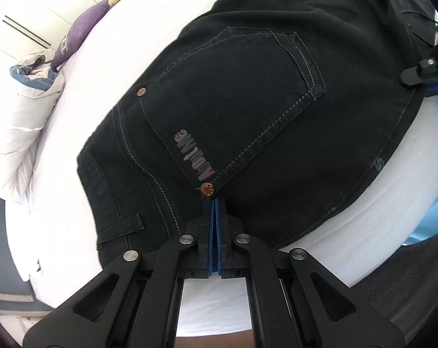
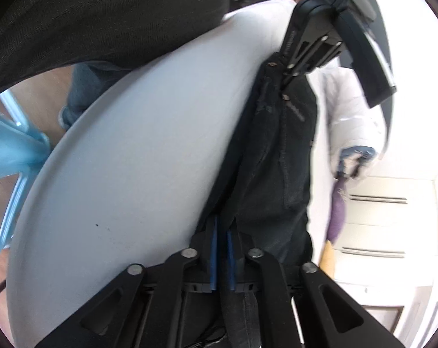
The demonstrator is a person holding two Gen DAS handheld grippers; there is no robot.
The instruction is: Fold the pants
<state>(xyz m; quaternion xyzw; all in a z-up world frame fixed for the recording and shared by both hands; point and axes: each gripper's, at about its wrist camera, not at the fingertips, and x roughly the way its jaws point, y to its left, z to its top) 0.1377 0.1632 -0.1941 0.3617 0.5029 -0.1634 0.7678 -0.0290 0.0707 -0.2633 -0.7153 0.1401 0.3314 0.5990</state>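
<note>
Now the black denim pants (image 1: 248, 110) lie on a round white surface (image 1: 68, 156). They are folded, with the back pocket (image 1: 227, 101) facing up. Pale stitching runs around the pocket, faded letters are printed on it, and a small copper rivet (image 1: 206, 189) sits at its lower corner.

The left hand-held gripper (image 1: 214, 203) is closed. Its two blue pads (image 1: 211, 232) are pressed flat together with nothing between them. The tips sit just beside the copper rivet, over the pants near the waistband.

The right hand-held gripper (image 2: 222, 232) is at the far edge of the pants. In its own view the jaws stand a little apart, and a strip of the black cloth runs between the blue pads (image 2: 214, 249). I cannot tell if the pads press on the cloth. That view is blurry.

A puffy white jacket with a blue lining (image 1: 25, 110) lies at the side of the surface. A purple cushion (image 1: 82, 26) is next to it. White cupboard doors with dark handles (image 1: 30, 14) stand behind. A light blue plastic chair (image 2: 10, 150) stands beside the surface, near the person's dark sleeve (image 2: 103, 14).
</note>
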